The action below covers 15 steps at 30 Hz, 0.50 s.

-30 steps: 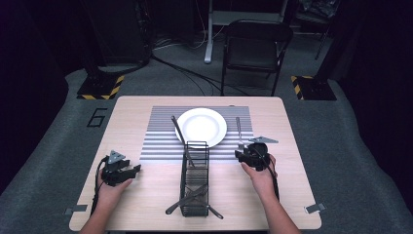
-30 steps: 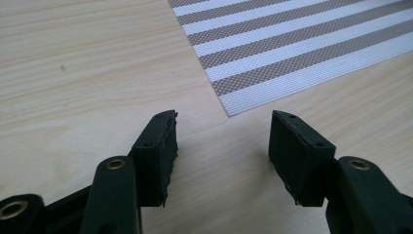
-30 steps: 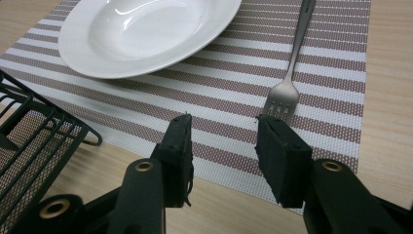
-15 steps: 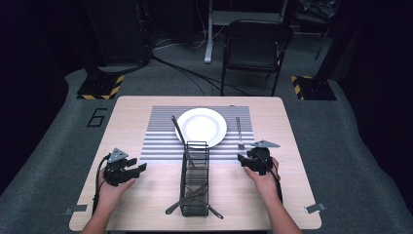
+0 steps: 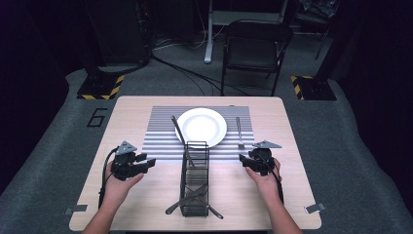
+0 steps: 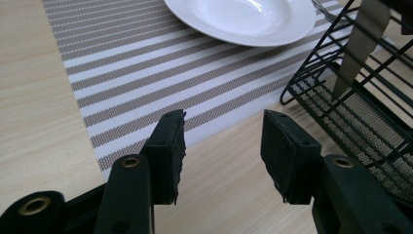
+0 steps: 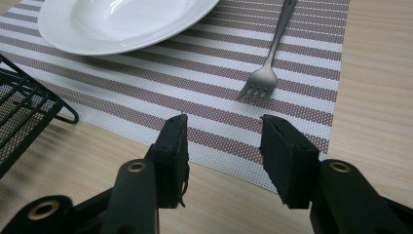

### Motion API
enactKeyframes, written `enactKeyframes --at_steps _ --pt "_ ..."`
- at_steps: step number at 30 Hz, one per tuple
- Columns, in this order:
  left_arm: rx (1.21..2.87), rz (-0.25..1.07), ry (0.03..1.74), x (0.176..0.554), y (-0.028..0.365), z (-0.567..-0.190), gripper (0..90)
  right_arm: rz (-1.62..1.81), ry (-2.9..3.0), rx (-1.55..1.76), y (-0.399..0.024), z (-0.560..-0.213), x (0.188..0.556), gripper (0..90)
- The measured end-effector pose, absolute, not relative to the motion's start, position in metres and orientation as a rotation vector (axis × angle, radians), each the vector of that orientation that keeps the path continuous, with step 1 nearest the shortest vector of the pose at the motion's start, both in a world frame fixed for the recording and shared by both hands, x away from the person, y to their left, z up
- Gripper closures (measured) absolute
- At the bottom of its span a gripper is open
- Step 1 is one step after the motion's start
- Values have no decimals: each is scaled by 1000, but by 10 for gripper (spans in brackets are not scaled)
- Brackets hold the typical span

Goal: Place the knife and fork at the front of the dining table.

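Observation:
My left gripper (image 5: 147, 164) hovers over the bare wood left of the black wire cutlery basket (image 5: 195, 178). Its jaws are open and have just been closing, with nothing between them (image 6: 221, 122). Ahead of it lie the striped placemat (image 6: 146, 63), the white plate (image 6: 243, 19) and the basket (image 6: 360, 107), where a knife blade (image 6: 358, 44) leans. My right gripper (image 5: 242, 158) stands open and empty (image 7: 221, 124) at the placemat's near right corner. It points at a fork (image 7: 265, 73) lying right of the plate (image 7: 117, 19).
The basket holds several pieces of cutlery lying at its near end (image 5: 192, 197), and a knife (image 5: 178, 134) leans out over the placemat (image 5: 160, 134). A folding chair (image 5: 255, 48) stands beyond the table's far edge. Bare wood (image 5: 302, 195) flanks the basket.
My left gripper has lifted and shifted toward the basket, its jaws narrowing a little. The right gripper has stayed almost where it was.

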State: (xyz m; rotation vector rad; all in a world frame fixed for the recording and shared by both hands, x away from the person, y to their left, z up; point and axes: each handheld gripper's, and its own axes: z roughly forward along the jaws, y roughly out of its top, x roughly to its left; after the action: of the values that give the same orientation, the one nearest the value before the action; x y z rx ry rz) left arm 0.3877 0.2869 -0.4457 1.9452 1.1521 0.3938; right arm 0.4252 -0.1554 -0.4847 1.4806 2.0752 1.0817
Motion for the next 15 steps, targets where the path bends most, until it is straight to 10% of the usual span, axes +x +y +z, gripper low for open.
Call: enactKeyframes --at_steps 15 --pt "1978 422 1047 393 262 -396 500 1088 2042 1482 -159 -485 425 528"
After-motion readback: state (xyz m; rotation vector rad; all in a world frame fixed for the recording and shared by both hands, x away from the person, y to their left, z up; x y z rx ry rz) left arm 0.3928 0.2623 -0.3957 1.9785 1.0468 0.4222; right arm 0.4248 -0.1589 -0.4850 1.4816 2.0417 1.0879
